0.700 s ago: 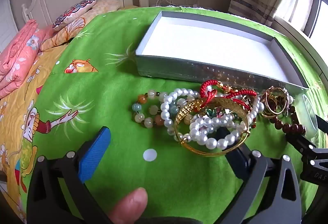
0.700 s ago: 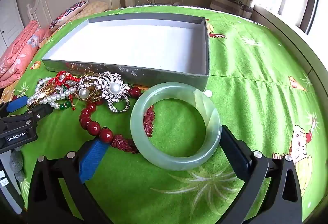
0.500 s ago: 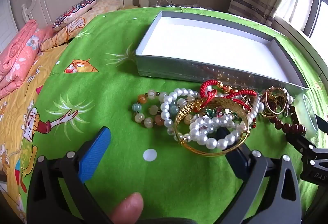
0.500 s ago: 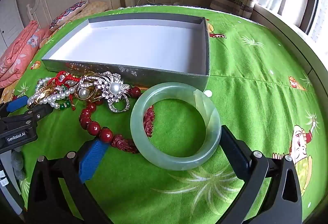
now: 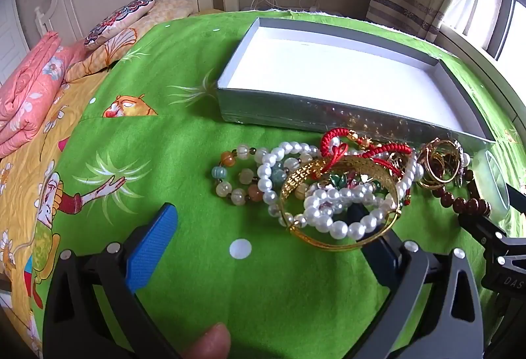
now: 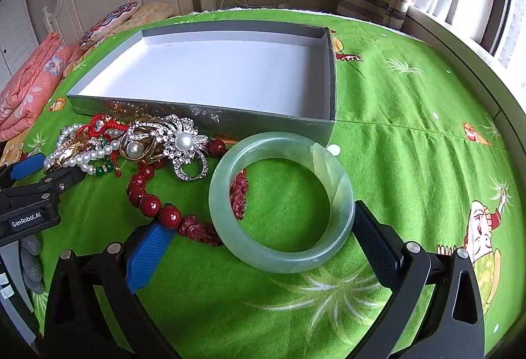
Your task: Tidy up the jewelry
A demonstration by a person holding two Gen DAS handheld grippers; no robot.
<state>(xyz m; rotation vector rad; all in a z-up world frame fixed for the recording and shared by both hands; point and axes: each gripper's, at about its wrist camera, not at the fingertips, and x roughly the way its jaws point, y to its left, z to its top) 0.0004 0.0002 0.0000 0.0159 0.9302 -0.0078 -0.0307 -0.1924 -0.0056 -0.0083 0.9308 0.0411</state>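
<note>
Left claw (image 5: 263, 234): yours is spread wide, pinching nothing; its far finger sits under the near edge of the gold bangle (image 5: 340, 201), the blue pad (image 5: 151, 247) well clear on bare bedspread.
Right claw (image 6: 259, 239): yours is also spread wide, pinching nothing; the jade bangle (image 6: 281, 203) lies flat between its fingers, with the far finger right at its rim, contact unclear.
Jewelry pile: on the green bedspread (image 6: 411, 162), just in front of the box, you have pearl strands (image 5: 332, 211), a pastel bead bracelet (image 5: 236, 175), a red cord (image 5: 338, 145), a rhinestone brooch (image 6: 177, 145) and dark red beads (image 6: 157, 204), tangled and overlapping.
Box (image 6: 203, 121): shallow, grey walls, white floor, nothing inside.
Bed: folded pink quilt (image 5: 29, 89) and pillows (image 5: 121, 20) at the far left.
Your fingertip (image 5: 210, 342): at the bottom edge of the left view.
</note>
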